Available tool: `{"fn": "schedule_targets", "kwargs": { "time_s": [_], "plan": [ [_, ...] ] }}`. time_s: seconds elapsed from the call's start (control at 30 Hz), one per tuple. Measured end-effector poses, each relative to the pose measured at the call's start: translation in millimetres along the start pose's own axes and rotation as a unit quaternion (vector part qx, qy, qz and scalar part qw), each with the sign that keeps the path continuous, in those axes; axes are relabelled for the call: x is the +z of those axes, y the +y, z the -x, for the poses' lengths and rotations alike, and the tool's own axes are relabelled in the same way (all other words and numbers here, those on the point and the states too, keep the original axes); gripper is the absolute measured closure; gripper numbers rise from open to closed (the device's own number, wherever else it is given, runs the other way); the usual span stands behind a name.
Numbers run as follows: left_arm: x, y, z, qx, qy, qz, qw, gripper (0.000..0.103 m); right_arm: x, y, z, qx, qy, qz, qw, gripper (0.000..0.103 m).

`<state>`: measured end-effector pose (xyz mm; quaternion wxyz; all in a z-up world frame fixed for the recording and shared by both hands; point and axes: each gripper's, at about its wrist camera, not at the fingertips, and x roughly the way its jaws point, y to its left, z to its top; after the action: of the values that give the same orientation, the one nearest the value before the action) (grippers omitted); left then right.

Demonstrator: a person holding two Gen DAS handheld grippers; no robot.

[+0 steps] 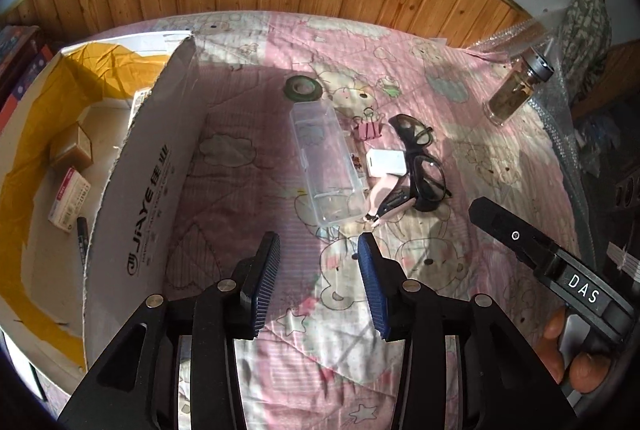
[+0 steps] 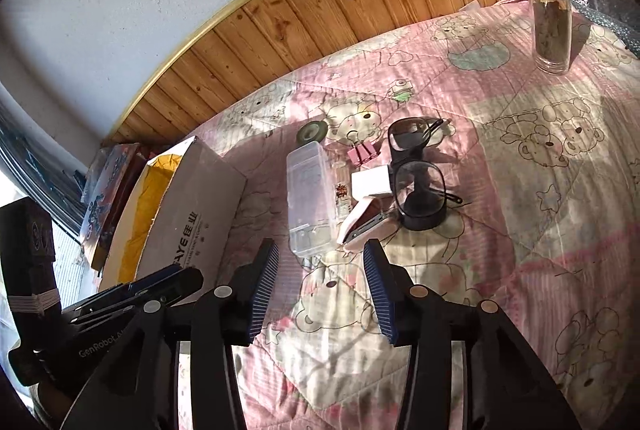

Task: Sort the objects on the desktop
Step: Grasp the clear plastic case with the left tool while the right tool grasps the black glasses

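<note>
A white cardboard box [image 1: 132, 189] holding small cartons sits left on the pink bear-print quilt [image 1: 248, 117]. The left gripper [image 1: 318, 284] hangs open and empty above the quilt, near a clear plastic case [image 1: 326, 161]. Right of the case lie black glasses [image 1: 420, 157]. The right gripper [image 2: 320, 288] is likewise open, empty.

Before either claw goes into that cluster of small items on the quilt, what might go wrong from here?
1. The glasses, stapler and white box overlap, so grabbing one may drag the others.
2. The clear plastic case looks smooth and wide; it may slip from the open right claw.
3. The tall glass bottle stands upright on soft quilt; a bump could topple it.
</note>
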<state>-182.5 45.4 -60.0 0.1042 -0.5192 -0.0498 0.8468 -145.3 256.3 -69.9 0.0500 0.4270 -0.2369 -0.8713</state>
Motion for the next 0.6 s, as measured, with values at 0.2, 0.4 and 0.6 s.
{"fn": "schedule_targets", "kwargs": {
  "time_s": [0.2, 0.4, 0.6],
  "plan": [
    [36.5, -11.8, -53.9, 0.003, 0.023, 0.011, 0.9997, 0.057, 36.4, -24.7, -41.8, -0.061, 0.028, 0.020, 0.998, 0.047],
    [57.8, -15.7, -106.7, 0.038, 0.047, 0.008, 0.9981, 0.056, 56.8, -39.0, -90.1, -0.094, 0.073, 0.041, 0.992, 0.047],
    [60.9, -13.1, -142.2, 0.028, 0.073, 0.031, 0.9965, 0.043, 54.1, -55.3, -117.0, -0.120, 0.085, 0.062, 0.987, 0.052]
  ]
}}
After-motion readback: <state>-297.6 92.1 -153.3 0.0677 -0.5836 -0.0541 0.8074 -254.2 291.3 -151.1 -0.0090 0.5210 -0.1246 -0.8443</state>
